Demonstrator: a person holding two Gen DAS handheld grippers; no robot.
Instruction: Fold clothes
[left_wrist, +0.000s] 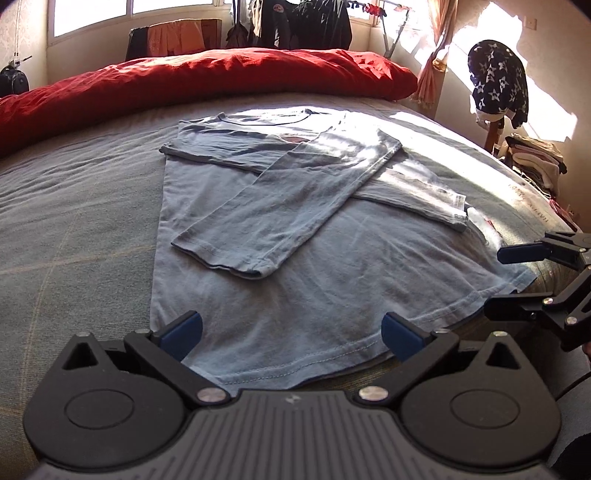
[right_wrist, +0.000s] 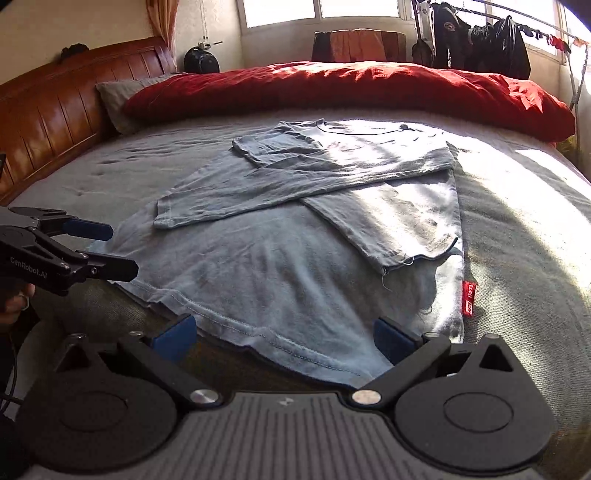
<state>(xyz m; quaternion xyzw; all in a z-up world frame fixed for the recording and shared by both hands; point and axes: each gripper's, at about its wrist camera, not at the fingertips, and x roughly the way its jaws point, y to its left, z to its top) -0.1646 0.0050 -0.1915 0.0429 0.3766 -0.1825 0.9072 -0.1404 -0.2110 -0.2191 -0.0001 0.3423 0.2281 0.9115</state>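
A blue-grey long-sleeved shirt (left_wrist: 295, 266) (right_wrist: 258, 258) lies flat on the bed, with both sleeves folded crosswise over its body. Its hem faces me. My left gripper (left_wrist: 291, 336) is wide open just above the left part of the hem, and its blue pads touch no cloth. My right gripper (right_wrist: 284, 338) is also wide open, over the hem's right part near a red label (right_wrist: 468, 297). Each gripper shows in the other's view: the right gripper (left_wrist: 506, 282) at the shirt's right corner, the left gripper (right_wrist: 118, 249) at its left corner.
The grey bed cover (left_wrist: 74, 221) (right_wrist: 517, 240) extends all round the shirt. A red duvet (left_wrist: 221, 77) (right_wrist: 351, 88) lies bunched along the far side. A wooden headboard (right_wrist: 48, 122) stands left. A star-patterned garment (left_wrist: 495, 81) and a clothes pile (left_wrist: 535, 155) are right.
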